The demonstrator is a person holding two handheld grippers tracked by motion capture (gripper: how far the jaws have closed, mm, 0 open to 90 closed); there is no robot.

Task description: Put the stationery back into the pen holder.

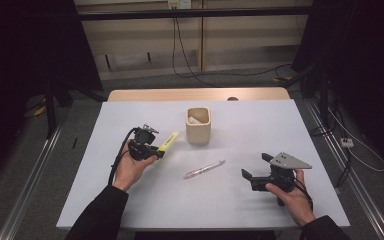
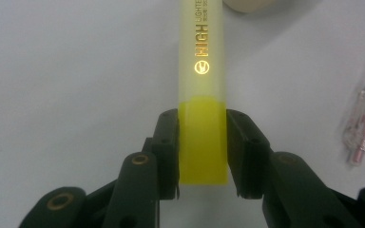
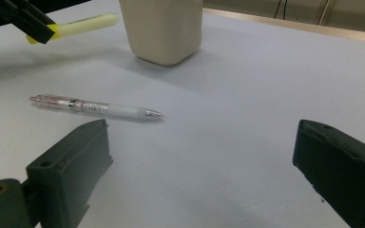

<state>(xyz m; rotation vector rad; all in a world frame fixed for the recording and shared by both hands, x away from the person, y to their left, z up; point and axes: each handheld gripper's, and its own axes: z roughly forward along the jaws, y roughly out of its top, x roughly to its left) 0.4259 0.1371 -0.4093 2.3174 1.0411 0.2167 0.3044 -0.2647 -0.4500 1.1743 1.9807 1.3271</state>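
The left gripper point(image 1: 156, 150) is grasping the yellow highlighter point(image 2: 202, 90) by its bright yellow end, with the jaws clenched on both flat sides and the pale barrel projecting forward, clear of the bench point(image 1: 240, 200). In the high view the highlighter point(image 1: 168, 142) is hanging above the white surface, just left of the beige cup point(image 1: 198, 125), pointing up and right toward it. The right gripper point(image 1: 254, 167) is resting near the front right of the bench with its jaws standing wide apart and nothing between them. A clear pen point(image 1: 204, 169) is lying flat between the two grippers, apart from both.

Risks noted, as judgement:
- The grip is sitting at the very end of the highlighter, so the long free barrel is likely acting as a lever; a tap against the cup rim could be twisting it out of the jaws.
- The sides being gripped look smooth, so a tilt toward vertical could be letting it slide.
- The cup appears light and unsecured; a low approach could be pushing or tipping it.
- Something pale is already lying inside the cup and could be blocking entry.
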